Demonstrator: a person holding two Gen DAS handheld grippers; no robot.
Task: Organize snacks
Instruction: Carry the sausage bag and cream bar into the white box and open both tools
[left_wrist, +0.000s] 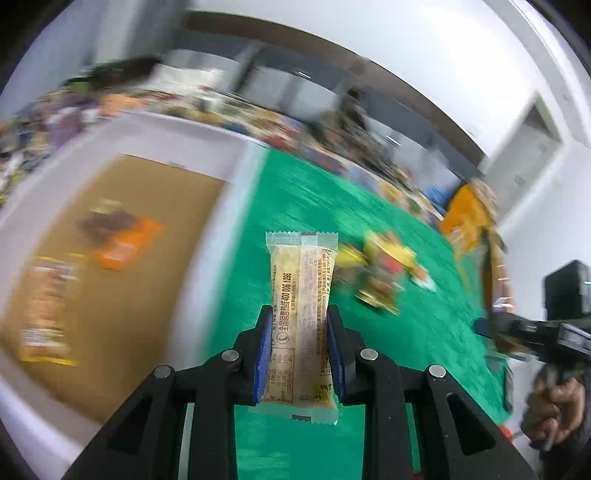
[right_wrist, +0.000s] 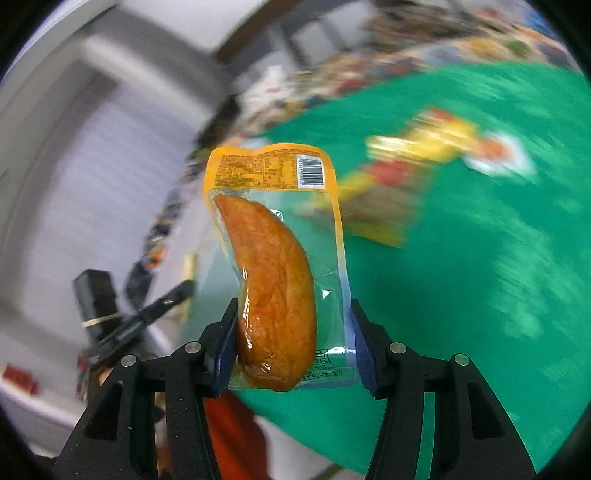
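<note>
Fingers: left gripper (left_wrist: 299, 354) clamps a pale snack bar (left_wrist: 301, 314); right gripper (right_wrist: 293, 347) pinches an orange vacuum pouch (right_wrist: 275, 266).
Tray (left_wrist: 207, 236): left of the green table (left_wrist: 325, 206).
Advice: carry both level, release gently inside.

The pale snack bar (left_wrist: 301, 321) wears a thin, slightly crinkled plastic film with crimped ends. The meat pouch (right_wrist: 275, 266) is clear, glossy vacuum plastic. Beneath both, the green tabletop (left_wrist: 369, 221) looks matt; beside it the tray (left_wrist: 110, 258) floor looks like matt brown cardboard.
</note>
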